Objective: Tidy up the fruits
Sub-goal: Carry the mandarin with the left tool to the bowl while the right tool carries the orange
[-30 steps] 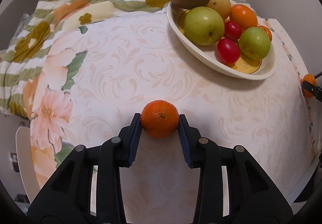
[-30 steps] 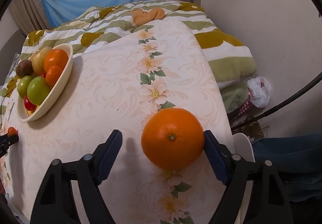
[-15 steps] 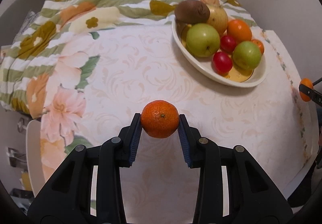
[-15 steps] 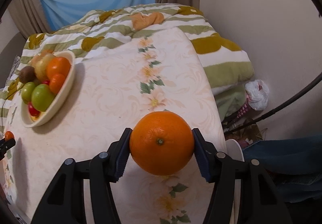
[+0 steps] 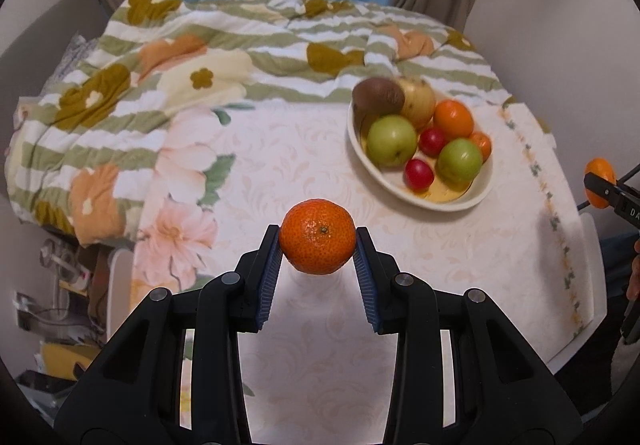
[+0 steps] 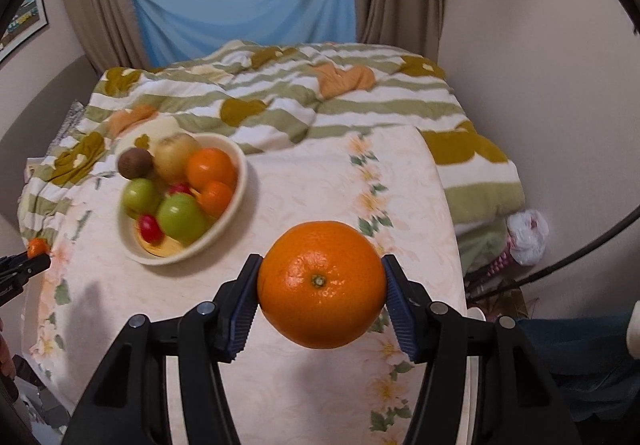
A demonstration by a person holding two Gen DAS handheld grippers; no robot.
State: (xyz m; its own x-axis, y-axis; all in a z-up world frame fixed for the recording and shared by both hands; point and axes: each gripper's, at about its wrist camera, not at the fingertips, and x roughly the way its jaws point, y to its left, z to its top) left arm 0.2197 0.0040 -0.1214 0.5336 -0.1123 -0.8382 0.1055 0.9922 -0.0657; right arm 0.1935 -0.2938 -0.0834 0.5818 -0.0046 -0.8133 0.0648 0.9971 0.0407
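Fruits are split three ways here: a small mandarin (image 5: 317, 236) clamped between the pads of the left gripper (image 5: 317, 245), a bigger orange (image 6: 322, 284) pinched in the right gripper (image 6: 322, 285), and the rest piled in the cream bowl (image 6: 236, 201) on the worktop (image 5: 304, 165). Both held fruits hang clear above the cloth, stem ends facing the cameras. What matters for the next move is bearing: from the left gripper the bowl lies ahead and to the right, from the right gripper ahead and to the left, so it sits between the two hands, which would converge on it. Neither looks clearly nearer. The bowl is already crowded with green apples (image 5: 392, 140), a kiwi (image 5: 379, 96), a pear, oranges and red fruits, so free room looks scarce, mostly at the near rim. Nothing stands on the cloth between; the rumpled blanket (image 5: 160, 77) lies beyond
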